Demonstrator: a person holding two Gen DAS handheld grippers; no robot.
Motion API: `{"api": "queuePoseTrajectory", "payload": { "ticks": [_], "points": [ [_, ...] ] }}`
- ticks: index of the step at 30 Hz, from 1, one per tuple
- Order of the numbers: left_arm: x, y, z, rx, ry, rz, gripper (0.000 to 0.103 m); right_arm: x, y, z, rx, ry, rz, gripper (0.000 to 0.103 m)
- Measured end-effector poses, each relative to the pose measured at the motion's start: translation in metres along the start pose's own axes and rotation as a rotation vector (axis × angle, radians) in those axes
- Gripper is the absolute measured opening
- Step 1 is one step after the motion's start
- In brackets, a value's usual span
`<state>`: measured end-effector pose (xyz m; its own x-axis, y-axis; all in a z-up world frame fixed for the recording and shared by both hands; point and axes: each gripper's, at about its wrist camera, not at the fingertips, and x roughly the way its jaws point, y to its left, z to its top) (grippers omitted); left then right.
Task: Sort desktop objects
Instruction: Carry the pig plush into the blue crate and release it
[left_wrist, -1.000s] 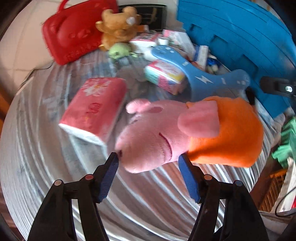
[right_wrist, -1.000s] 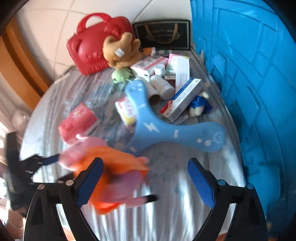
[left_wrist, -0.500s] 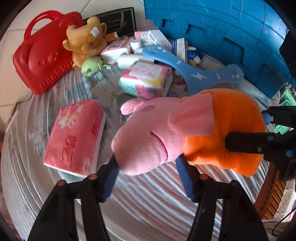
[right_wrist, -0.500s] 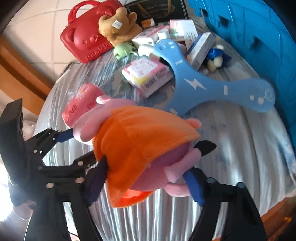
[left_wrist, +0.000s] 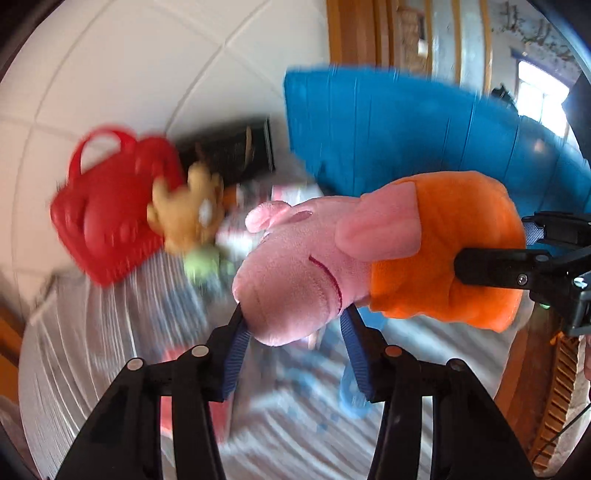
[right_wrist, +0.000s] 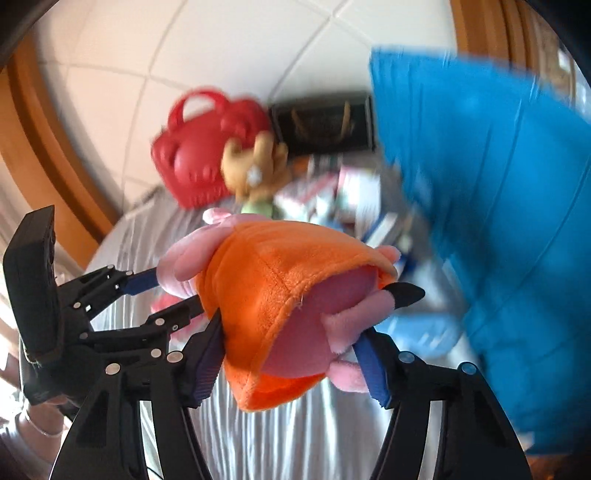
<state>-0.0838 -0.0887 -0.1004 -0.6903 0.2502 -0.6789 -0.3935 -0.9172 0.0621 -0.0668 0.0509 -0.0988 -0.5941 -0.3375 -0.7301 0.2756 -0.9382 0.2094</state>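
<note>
- The left gripper (left_wrist: 295, 332) is pinching the pink plush pig (left_wrist: 295, 273) by its snout; the right gripper (right_wrist: 291, 354) is squeezing its orange dress, both jaws having just been closing
- The pig is hanging above the striped table (left_wrist: 92, 332); the red bag (left_wrist: 110, 221), teddy (left_wrist: 184, 221) and boxes are lying unsorted

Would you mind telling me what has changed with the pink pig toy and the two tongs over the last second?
The pink pig toy lay on the striped cloth; now it is lifted clear of it. The left tongs have just been closing and now pinch its snout; the right tongs have just been closing and now clamp its orange-dressed body. The red bag and brown teddy stayed at the back of the table.
</note>
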Motion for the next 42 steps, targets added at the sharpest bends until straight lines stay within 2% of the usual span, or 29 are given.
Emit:
{"api": "queuePoseTrajectory", "payload": {
  "ticks": [6,11,15,19,23,28,32,36,38,40,42],
  "points": [
    [-0.019,-0.020,0.086,0.051,-0.149,-0.038,0.048,-0.070,-0.022,0.062,-0.004,-0.160,-0.069,0.064],
    [-0.023,-0.061,0.169,0.118,-0.246,-0.093,0.048,-0.128,-0.057,0.103,0.021,-0.255,-0.142,0.065],
    [-0.003,-0.102,0.219,0.155,-0.238,-0.165,0.048,-0.162,-0.110,0.131,0.085,-0.269,-0.200,0.065],
    [0.034,-0.148,0.250,0.191,-0.163,-0.230,0.048,-0.171,-0.161,0.137,0.153,-0.232,-0.253,0.066],
    [0.075,-0.186,0.261,0.226,-0.060,-0.256,0.049,-0.163,-0.209,0.133,0.221,-0.166,-0.287,0.068],
    [0.106,-0.215,0.264,0.244,0.017,-0.239,0.051,-0.154,-0.248,0.122,0.289,-0.124,-0.291,0.073],
    [0.106,-0.220,0.256,0.254,0.024,-0.193,0.051,-0.147,-0.262,0.116,0.309,-0.103,-0.297,0.073],
    [0.095,-0.218,0.249,0.243,0.025,-0.192,0.051,-0.147,-0.266,0.111,0.324,-0.102,-0.298,0.073],
    [0.089,-0.215,0.245,0.242,0.013,-0.184,0.052,-0.149,-0.266,0.109,0.327,-0.113,-0.290,0.078],
    [0.084,-0.209,0.244,0.235,-0.004,-0.177,0.057,-0.154,-0.262,0.107,0.323,-0.129,-0.294,0.083],
    [0.075,-0.205,0.240,0.221,-0.031,-0.166,0.062,-0.159,-0.257,0.106,0.314,-0.143,-0.306,0.083]
  ]
}}
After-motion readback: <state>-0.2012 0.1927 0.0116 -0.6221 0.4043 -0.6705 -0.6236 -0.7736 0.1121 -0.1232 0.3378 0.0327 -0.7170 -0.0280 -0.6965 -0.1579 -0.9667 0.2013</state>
